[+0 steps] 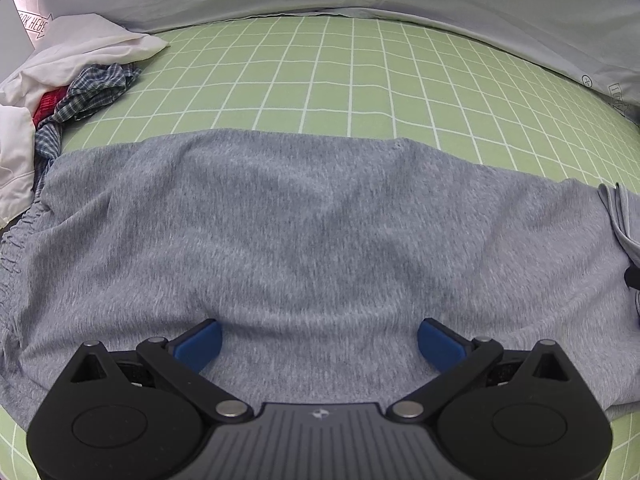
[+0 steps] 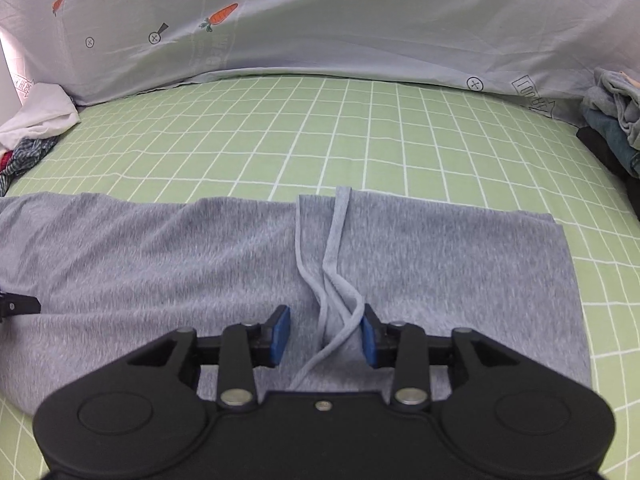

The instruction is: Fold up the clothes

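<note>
**Fingers spread on both grippers above grey trousers**

Fingers, left gripper (image 1: 319,345): blue pads (image 1: 200,343) set wide apart, nothing between them; positioned over the near part of the grey garment.

Fingers, right gripper (image 2: 325,336): blue pads (image 2: 280,334) parted, narrower than the left; a fold of grey cloth and its drawstrings lie in the gap. Whether the pads touch the cloth cannot be told.

Item 1. Grey sweatpants (image 1: 312,240): heathered knit, spread flat across the near half of the surface, folded lengthwise. Gathered elastic edge at the left end in the left wrist view. In the right wrist view the cloth ends in a straight edge at the right.

Item 2. Drawstrings (image 2: 334,256): pale grey flat cords, running from the far edge of the garment toward the right gripper, crossing just before its fingers.

Item 3. Bed sheet (image 2: 360,132): green with white grid lines, beneath the garment.

Item 4. Backdrop cloth (image 2: 360,20): pale blue-grey, printed with carrots and arrow labels, along the far edge.

Item 5. Unfolded pile (image 1: 80,80): white cloth, blue checked fabric, a red piece; far left, touching the garment's left end.

Item 6. Stacked clothes (image 2: 612,120): grey and denim blue, far right edge, well apart from the garment.
</note>
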A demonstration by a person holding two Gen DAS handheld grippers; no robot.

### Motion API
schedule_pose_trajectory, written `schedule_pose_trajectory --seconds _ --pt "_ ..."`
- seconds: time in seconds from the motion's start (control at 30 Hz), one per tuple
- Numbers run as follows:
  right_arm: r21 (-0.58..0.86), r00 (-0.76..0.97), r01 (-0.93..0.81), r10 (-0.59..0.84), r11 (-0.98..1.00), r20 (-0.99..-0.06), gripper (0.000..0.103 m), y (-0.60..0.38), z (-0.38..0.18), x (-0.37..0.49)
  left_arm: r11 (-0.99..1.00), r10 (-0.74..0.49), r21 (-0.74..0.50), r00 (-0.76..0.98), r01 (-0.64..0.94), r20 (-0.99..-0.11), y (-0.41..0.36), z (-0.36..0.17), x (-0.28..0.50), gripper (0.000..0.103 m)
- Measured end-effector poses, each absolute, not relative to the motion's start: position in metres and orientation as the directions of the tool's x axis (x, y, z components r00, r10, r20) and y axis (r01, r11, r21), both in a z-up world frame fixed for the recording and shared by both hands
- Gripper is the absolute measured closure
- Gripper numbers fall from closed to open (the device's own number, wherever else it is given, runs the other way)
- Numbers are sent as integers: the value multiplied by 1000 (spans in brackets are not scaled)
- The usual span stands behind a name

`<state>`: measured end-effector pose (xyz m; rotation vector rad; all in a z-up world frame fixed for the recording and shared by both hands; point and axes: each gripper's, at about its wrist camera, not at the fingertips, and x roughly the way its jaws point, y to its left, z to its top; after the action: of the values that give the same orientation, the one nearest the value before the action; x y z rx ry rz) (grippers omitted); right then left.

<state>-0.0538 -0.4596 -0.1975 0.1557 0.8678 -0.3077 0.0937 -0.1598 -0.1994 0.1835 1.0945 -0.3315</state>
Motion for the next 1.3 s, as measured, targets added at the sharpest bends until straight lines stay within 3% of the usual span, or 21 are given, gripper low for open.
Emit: schedule_pose_trajectory --seconds 0.17,0.2,0.27,0.37,0.53,0.9,1.1,1.17,1.23,1.3 --pt "-56 561 377 -276 925 -781 7 -445 -204 -63 968 -162 -47 468 248 -869 -112 -190 85 0" --pt "-67 549 389 -290 919 -784 4 -443 -207 -65 977 -150 -55 485 204 -861 -97 -187 83 0" --pt "-90 524 413 -317 906 -791 0 -438 -212 -69 990 -128 -79 512 117 -849 -70 -183 79 0" --pt "-7 550 484 -310 875 -775 0 -443 -215 -80 990 -104 -140 545 -25 -832 -28 -177 73 0" --pt "-18 581 485 -337 875 -741 0 -437 -219 -84 959 -68 -213 575 -189 -815 22 -172 68 0" --pt "-11 632 507 -381 862 -675 0 -429 -226 -92 962 -19 -168 566 -213 -824 38 -193 86 2" --pt "-10 637 504 -380 864 -671 0 -430 -227 -93 960 5 -159 585 -229 -811 35 -200 96 19" --pt "-10 640 502 -379 865 -669 0 -430 -227 -93 956 29 -152 599 -250 -800 36 -199 96 33" --pt "-9 644 497 -376 868 -666 0 -430 -227 -93 945 30 -174 605 -276 -796 40 -197 96 64" --pt "-9 648 492 -373 871 -664 0 -431 -227 -94 924 -16 -248 618 -291 -786 46 -195 96 84"
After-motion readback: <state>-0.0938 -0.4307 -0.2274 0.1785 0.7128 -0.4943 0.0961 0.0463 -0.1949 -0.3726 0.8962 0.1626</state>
